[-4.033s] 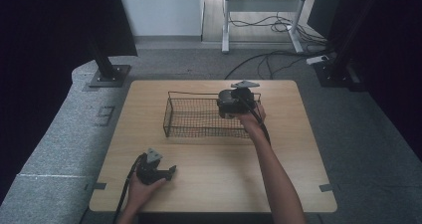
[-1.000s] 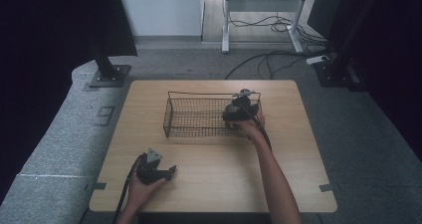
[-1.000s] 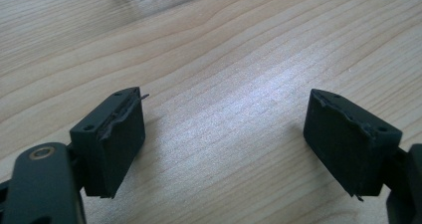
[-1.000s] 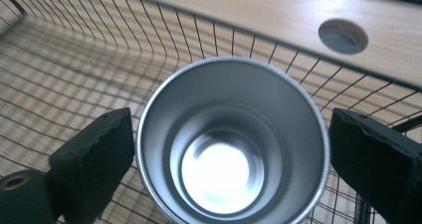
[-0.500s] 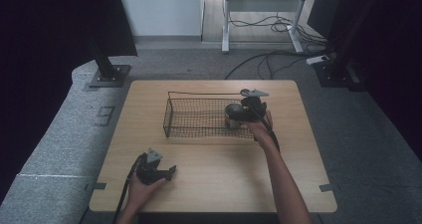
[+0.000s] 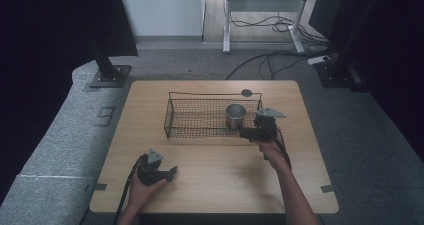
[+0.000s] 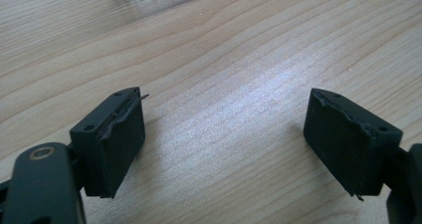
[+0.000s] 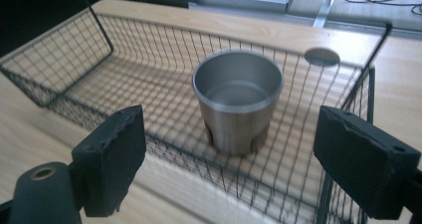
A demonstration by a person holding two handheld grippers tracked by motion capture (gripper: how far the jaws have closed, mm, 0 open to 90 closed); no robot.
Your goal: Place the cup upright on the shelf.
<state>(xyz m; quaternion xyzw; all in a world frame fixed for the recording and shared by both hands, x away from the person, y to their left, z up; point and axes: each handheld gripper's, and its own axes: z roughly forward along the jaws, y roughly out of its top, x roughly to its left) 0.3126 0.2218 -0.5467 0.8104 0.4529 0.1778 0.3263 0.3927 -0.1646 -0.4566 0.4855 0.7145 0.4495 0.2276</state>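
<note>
Steel cup upright in basket, beyond right gripper's spread jaws.

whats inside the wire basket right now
One steel cup stands upright at the right end of the wire basket, open and apparently empty. The mesh floor directly beneath the cup is covered.

Brushed metal cup; black wire-mesh basket; matt wooden table

- cup, between the right gripper's black fingers: plain brushed silver steel;
- basket around it: black wire, square grid;
- table under the left gripper's black fingers: pale striped wood grain
</note>
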